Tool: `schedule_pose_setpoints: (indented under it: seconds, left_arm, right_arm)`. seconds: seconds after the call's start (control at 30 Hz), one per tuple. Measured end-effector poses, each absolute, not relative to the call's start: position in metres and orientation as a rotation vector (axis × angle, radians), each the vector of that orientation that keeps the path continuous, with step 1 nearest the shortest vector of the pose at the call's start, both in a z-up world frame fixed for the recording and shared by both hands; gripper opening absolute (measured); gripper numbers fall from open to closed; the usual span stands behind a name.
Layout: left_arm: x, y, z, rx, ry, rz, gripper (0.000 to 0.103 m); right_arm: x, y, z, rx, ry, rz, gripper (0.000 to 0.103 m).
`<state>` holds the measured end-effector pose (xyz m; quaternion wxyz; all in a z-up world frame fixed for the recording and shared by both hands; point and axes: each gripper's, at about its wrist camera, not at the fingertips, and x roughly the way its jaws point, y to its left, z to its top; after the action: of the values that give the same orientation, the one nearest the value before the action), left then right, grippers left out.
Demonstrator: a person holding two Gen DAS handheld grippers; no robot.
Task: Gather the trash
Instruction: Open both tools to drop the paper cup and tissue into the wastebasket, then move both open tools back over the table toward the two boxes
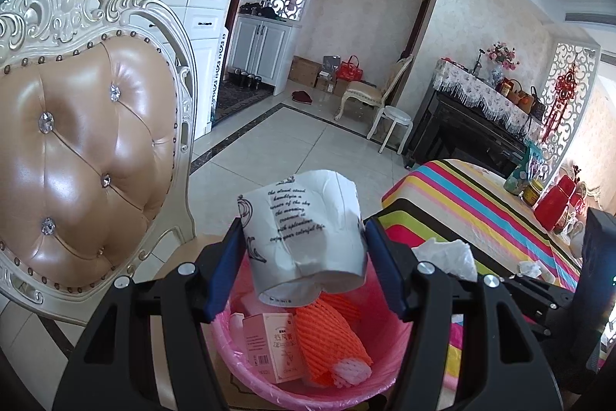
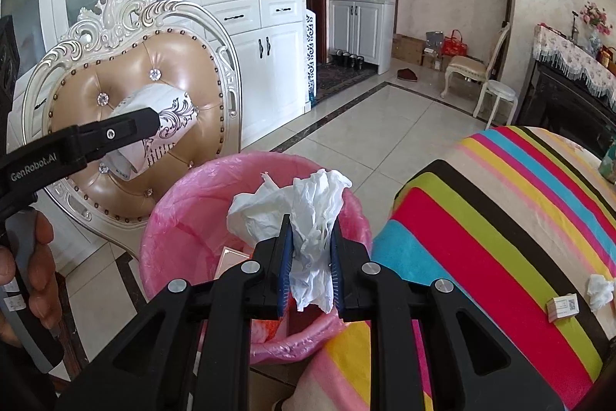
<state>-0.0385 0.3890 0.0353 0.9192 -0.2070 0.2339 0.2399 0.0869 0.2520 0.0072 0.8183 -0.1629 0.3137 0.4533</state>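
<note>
1. Left tongs (image 1: 304,249) pinching a printed paper cup (image 1: 304,222) right over the pink-lined bin (image 1: 385,353).
2. Right tongs (image 2: 310,259) clamped on a crumpled tissue (image 2: 308,214), also above the bin, beside the striped table (image 2: 500,218).

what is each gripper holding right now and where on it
The left gripper clamps a printed paper cup across its side walls, over the pink bin. The right gripper pinches a crumpled white tissue near its lower middle.

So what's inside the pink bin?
In the pink bin: a pink box and orange foam netting. The held paper cup covers part, and the bottom is hidden.
</note>
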Motion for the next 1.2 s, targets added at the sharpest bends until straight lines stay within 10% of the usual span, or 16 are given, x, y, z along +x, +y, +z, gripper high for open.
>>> schedule_pose_setpoints:
  seconds: [0.2,0.27,1.2]
  left_arm:
    - [-0.037,0.393,0.033,-0.428,0.486,0.495,0.061]
    - [-0.035,0.395,0.032,-0.431,0.488,0.495,0.061]
    - [-0.012,0.364,0.034,-0.417,0.509,0.443,0.071]
  right_arm:
    - [0.090,0.265,-0.004,-0.360,0.692,0.957,0.029]
    - [0.092,0.266,-0.005,-0.355,0.696,0.953,0.055]
    - [0.112,0.183,0.014,-0.264,0.650,0.860,0.060]
